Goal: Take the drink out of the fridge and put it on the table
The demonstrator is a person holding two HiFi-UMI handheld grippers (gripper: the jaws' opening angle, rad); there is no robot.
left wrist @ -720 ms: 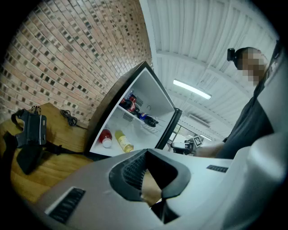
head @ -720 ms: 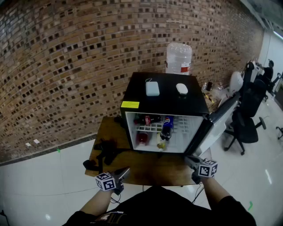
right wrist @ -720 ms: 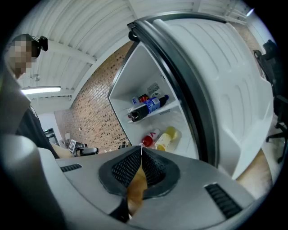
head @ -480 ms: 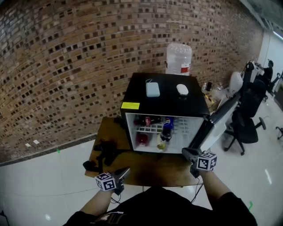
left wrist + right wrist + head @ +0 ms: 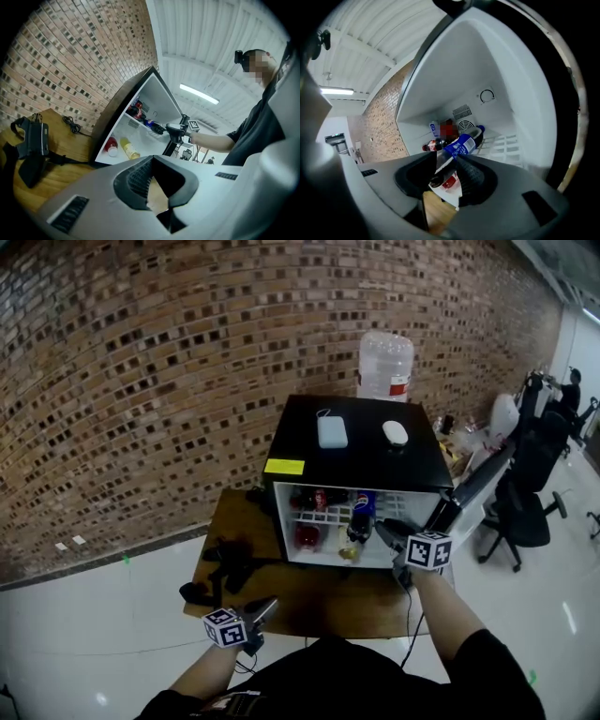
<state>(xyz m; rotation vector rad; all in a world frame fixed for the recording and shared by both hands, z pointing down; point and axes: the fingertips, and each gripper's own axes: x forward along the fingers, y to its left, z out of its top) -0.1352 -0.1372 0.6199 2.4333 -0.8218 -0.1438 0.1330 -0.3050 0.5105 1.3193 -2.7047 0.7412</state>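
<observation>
A black mini fridge (image 5: 366,460) stands on a wooden table (image 5: 319,601) with its door (image 5: 473,488) swung open to the right. On its upper shelf is a blue-labelled cola bottle (image 5: 358,514) beside a red-labelled bottle (image 5: 319,496). A red drink (image 5: 307,535) and a yellow bottle (image 5: 345,545) are below. My right gripper (image 5: 386,531) is at the fridge opening, jaws apart. In the right gripper view the blue-labelled bottle's (image 5: 461,144) near end shows in the gap of the right gripper (image 5: 447,171); no pad visibly presses it. My left gripper (image 5: 262,607) is shut and empty near the table's front edge.
A black device with cables (image 5: 225,563) lies on the table's left part. A white box (image 5: 331,432) and a mouse (image 5: 396,432) rest on the fridge top. A water jug (image 5: 384,367) stands behind, a brick wall beyond. Office chairs (image 5: 525,502) are at the right.
My right gripper has moved up and to the left, from the table's front right corner to the fridge opening by the blue-labelled bottle. The left gripper has stayed put.
</observation>
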